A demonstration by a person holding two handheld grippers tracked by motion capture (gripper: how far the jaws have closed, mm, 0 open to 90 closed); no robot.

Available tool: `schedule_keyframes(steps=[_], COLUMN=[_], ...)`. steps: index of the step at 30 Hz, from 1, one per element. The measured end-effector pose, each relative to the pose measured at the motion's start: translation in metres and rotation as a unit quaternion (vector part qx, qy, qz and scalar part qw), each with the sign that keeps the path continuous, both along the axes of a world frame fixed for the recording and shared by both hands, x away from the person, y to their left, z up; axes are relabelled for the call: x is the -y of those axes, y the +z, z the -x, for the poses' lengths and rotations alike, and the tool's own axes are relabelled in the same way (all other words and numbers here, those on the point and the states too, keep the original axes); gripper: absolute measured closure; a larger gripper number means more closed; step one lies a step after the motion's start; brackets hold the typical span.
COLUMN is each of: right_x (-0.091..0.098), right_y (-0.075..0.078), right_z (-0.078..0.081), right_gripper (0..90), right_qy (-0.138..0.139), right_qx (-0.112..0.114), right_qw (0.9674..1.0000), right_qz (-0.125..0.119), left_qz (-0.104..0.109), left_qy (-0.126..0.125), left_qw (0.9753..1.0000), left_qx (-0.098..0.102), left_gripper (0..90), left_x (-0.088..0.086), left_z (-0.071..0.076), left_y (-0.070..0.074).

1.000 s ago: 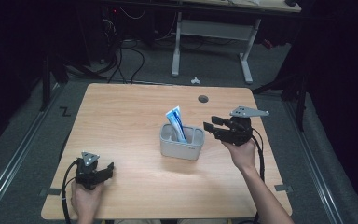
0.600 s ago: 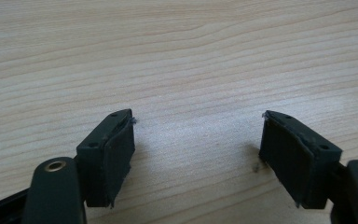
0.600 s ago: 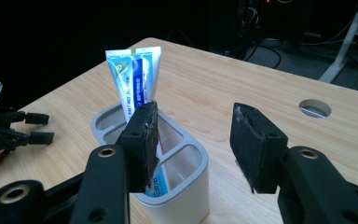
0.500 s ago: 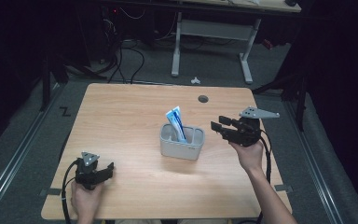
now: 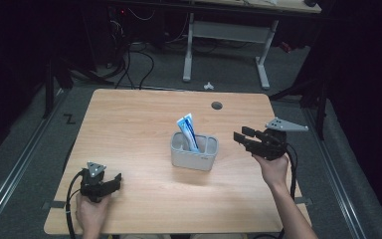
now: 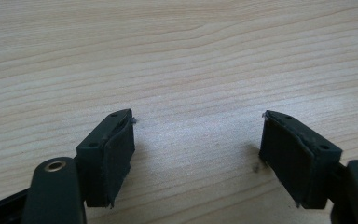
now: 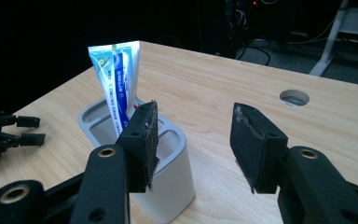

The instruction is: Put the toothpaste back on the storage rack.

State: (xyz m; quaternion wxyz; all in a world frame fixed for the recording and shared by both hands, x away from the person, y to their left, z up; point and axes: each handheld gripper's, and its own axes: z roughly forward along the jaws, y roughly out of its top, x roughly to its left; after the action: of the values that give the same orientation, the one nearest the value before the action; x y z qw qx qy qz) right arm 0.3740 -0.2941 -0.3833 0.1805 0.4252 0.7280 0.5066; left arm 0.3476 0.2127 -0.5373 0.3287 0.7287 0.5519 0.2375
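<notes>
In the right gripper view the two black fingers (image 7: 142, 140) of the right gripper (image 5: 248, 139) stand apart with nothing between them, only bare wood showing in the gap at the frame's centre. In the high view this gripper sits right of centre, off the bench, pointing left toward the holder, near it but not touching.

The left gripper (image 6: 196, 149) also has its fingers spread wide, empty, hovering close over the wood grain. In the high view it lies at the lower left of the frame, near the bench's front edge, well apart from the holder.

The toothpaste tube (image 5: 189, 132), white and blue, stands tilted in the left rear compartment of the grey holder (image 5: 194, 158), its flat crimped end up. The holder rests near the middle of the bench (image 5: 129, 129).

A round cable hole (image 5: 217, 105) lies in the bench top toward the upper middle of the frame.
</notes>
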Motion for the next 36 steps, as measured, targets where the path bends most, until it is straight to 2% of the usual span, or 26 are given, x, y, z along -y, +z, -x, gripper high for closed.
schedule_keyframes(steps=[17,36], right_x=[0.022,0.034], right_y=[-0.014,-0.029], right_z=[0.011,0.019], right_gripper=[52.2,52.2], right_qy=[-0.024,-0.037], right_qx=[-0.009,-0.018], right_qw=[0.9996,0.9989], right_qz=[-0.01,-0.021], left_qz=[0.0,0.0], left_qy=[0.0,0.0], left_qw=[1.0,1.0], left_qx=[0.0,0.0], left_gripper=[26.6,26.6], left_x=[0.0,0.0], left_z=[0.0,0.0], left_y=[0.0,0.0])
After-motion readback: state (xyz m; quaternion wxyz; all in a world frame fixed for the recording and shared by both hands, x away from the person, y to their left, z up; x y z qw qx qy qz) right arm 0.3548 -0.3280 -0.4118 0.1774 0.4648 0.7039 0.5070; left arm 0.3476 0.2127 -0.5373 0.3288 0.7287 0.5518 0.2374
